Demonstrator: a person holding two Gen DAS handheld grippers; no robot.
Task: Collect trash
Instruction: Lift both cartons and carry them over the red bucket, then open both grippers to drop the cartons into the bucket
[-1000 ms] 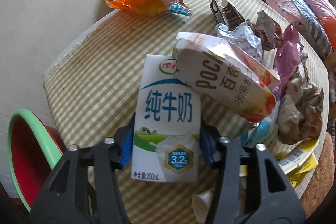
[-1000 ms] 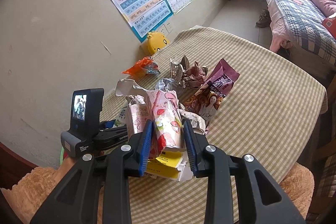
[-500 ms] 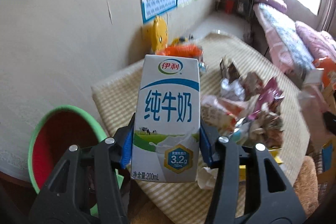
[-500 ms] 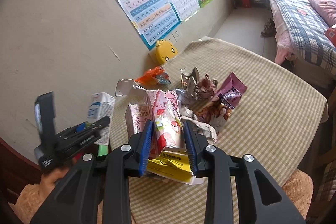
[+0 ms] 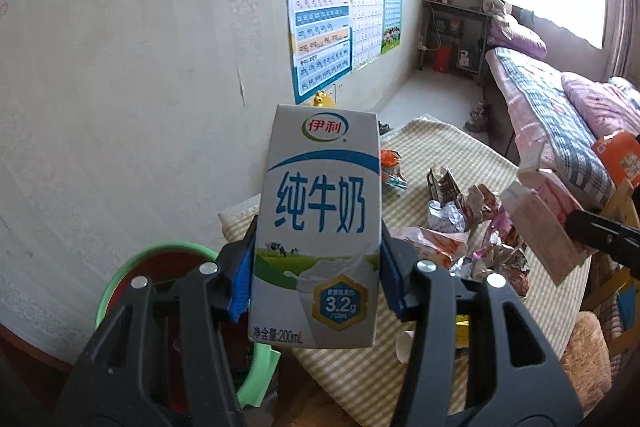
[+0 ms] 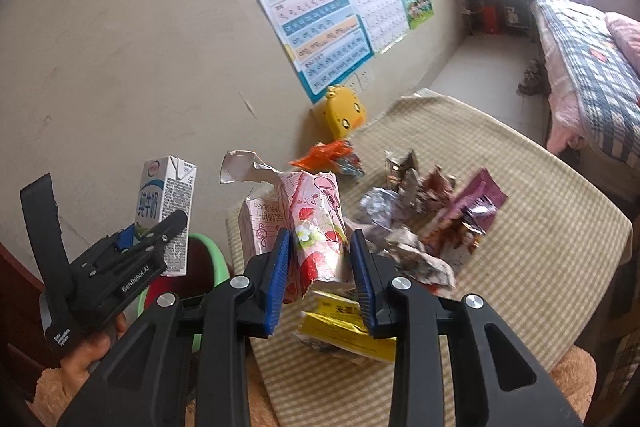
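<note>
The left gripper (image 5: pixel 316 277) is clamping an upright white-and-blue milk carton (image 5: pixel 318 227) by its 2 narrow sides, the blue pads pressing in just below the carton's middle. In the right wrist view the same milk carton (image 6: pixel 166 215) is hanging in the air above a green-rimmed red basin (image 6: pixel 208 255), which is sitting beside the table's near left corner and below its level; the person's hand (image 6: pixel 94 345) is wrapping the left gripper's handle. The right gripper (image 6: pixel 320 275) is squeezing a torn pink box (image 6: pixel 312 219) printed with strawberries, its jaws standing fairly narrow against the crumpled card, and the box is hanging clear above the table's near edge. In the left wrist view that pink box (image 5: pixel 540 219) is showing at the right, up in the air. The table (image 6: pixel 540 267), covered in a checked cloth, is carrying the remaining trash: a yellow packet (image 6: pixel 344 327) lying flat right under the pink box, a heap of crumpled foil and paper (image 6: pixel 404 223) toward the middle of the table, a purple wrapper (image 6: pixel 476 203) at the heap's right, and an orange wrapper (image 6: pixel 328 155) near the wall. A yellow chick-shaped toy (image 6: pixel 344 113) is standing at the table's far left corner against the wall.
</note>
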